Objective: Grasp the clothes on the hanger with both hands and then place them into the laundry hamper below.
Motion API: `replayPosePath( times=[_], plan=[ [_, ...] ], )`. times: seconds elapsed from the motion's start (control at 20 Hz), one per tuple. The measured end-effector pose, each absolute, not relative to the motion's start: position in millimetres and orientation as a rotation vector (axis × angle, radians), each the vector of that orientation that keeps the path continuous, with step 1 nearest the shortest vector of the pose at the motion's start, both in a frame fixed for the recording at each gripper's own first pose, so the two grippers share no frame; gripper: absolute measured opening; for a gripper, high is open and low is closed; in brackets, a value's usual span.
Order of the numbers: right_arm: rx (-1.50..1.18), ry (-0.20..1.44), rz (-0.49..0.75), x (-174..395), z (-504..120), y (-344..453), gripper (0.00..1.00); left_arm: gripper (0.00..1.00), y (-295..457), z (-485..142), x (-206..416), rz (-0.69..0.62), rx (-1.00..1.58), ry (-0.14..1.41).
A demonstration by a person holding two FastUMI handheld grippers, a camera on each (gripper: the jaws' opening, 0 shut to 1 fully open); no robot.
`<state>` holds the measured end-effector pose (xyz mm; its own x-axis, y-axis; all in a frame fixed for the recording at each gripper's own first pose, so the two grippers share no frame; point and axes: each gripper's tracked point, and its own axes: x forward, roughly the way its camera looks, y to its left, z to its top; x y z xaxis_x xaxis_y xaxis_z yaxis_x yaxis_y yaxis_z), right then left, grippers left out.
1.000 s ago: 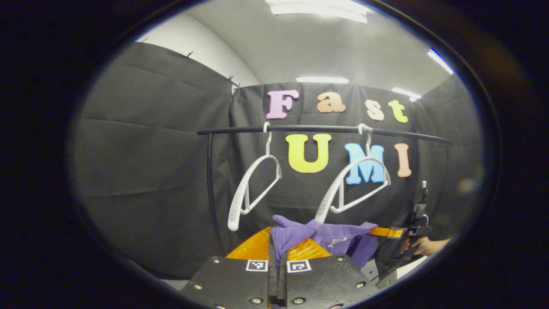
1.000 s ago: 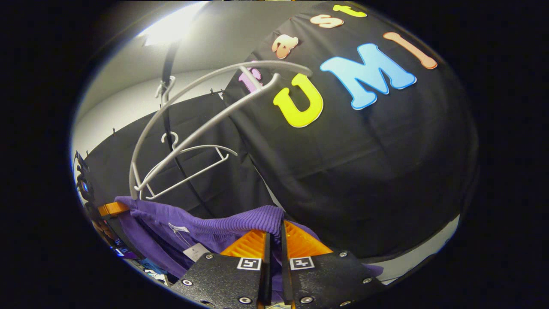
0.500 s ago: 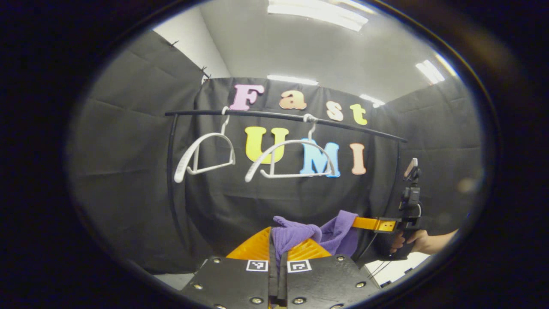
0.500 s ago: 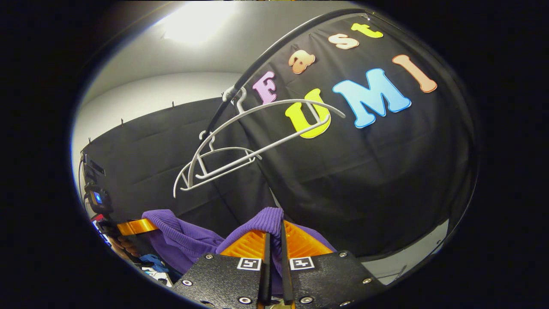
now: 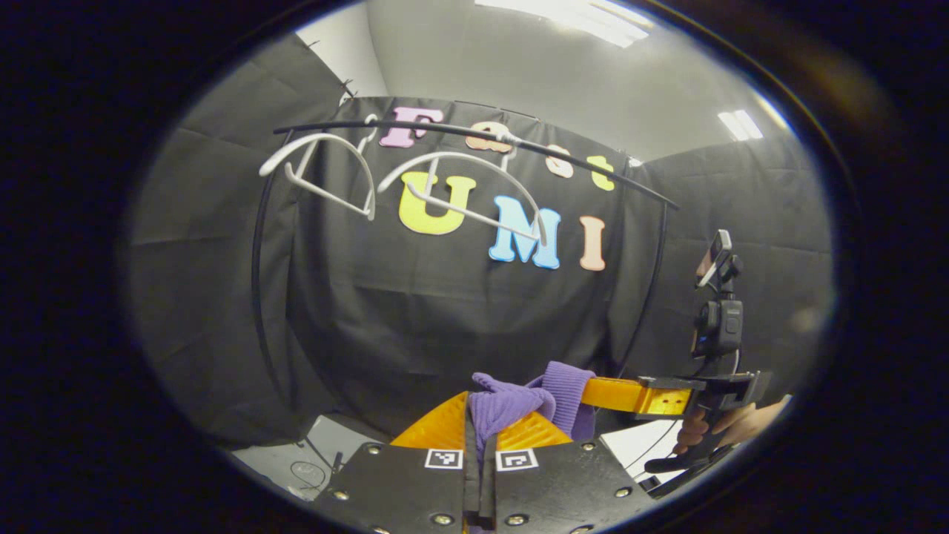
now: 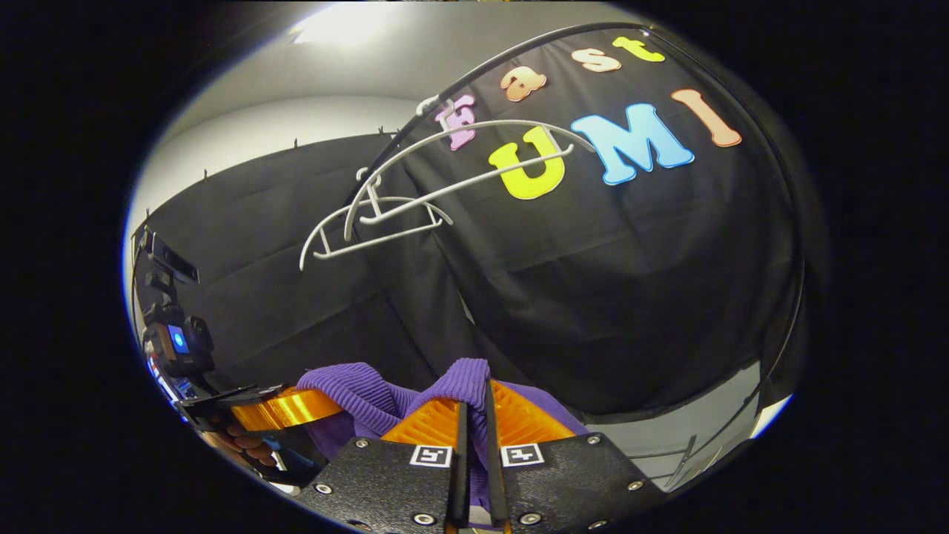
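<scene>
A purple knit garment (image 5: 511, 404) is bunched between the orange fingers of my left gripper (image 5: 480, 426), which is shut on it. Its other end (image 5: 567, 386) is held by the right gripper (image 5: 593, 391), seen at the right with a hand (image 5: 730, 426) on its handle. In the right gripper view the same purple garment (image 6: 463, 386) is pinched by my right gripper (image 6: 474, 415), shut on it, and the left gripper (image 6: 326, 400) grips the cloth at lower left. Two bare white hangers (image 5: 474, 189) (image 5: 322, 167) hang on the black rail (image 5: 474, 137) well above.
The black clothes rack has uprights at left (image 5: 256, 259) and right (image 5: 652, 289). A strip of pale floor (image 5: 296, 456) shows below the black cloth wall. White hangers (image 6: 452, 167) and the rail (image 6: 519, 59) also appear high in the right gripper view.
Both grippers have dropped lower with the purple garment and drawn closer together, so the cloth bunches up. The hangers and rail now sit higher in both views and are swinging.
</scene>
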<state>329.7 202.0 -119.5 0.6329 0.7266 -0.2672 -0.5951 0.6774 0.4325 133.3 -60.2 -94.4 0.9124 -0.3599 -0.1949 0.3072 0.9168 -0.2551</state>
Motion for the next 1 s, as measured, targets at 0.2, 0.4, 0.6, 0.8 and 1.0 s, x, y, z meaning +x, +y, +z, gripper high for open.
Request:
replayPosePath(
  times=[0.2, 0.4, 0.6, 0.8, 1.0],
  plan=[
    [0.185, 0.505, 0.739, 315.0, -150.1, 185.4, 0.10, 0.01, -68.4, -149.7, 116.5, -0.337, -0.197, 0.331],
    [0.095, 0.581, 0.672, 305.4, -182.9, 170.4, 0.10, 0.01, -66.7, -212.5, 112.6, -0.291, -0.183, 0.444],
    [-0.015, 0.672, 0.616, 292.8, -215.5, 150.9, 0.11, 0.01, -59.1, -272.4, 117.3, -0.213, -0.188, 0.575],
    [-0.091, 0.766, 0.555, 280.8, -261.1, 137.0, 0.10, 0.02, -55.1, -331.6, 103.4, -0.170, -0.156, 0.683],
    [-0.140, 0.852, 0.518, 266.8, -309.0, 131.7, 0.11, 0.02, -56.4, -381.7, 84.3, -0.156, -0.133, 0.788]
  ],
)
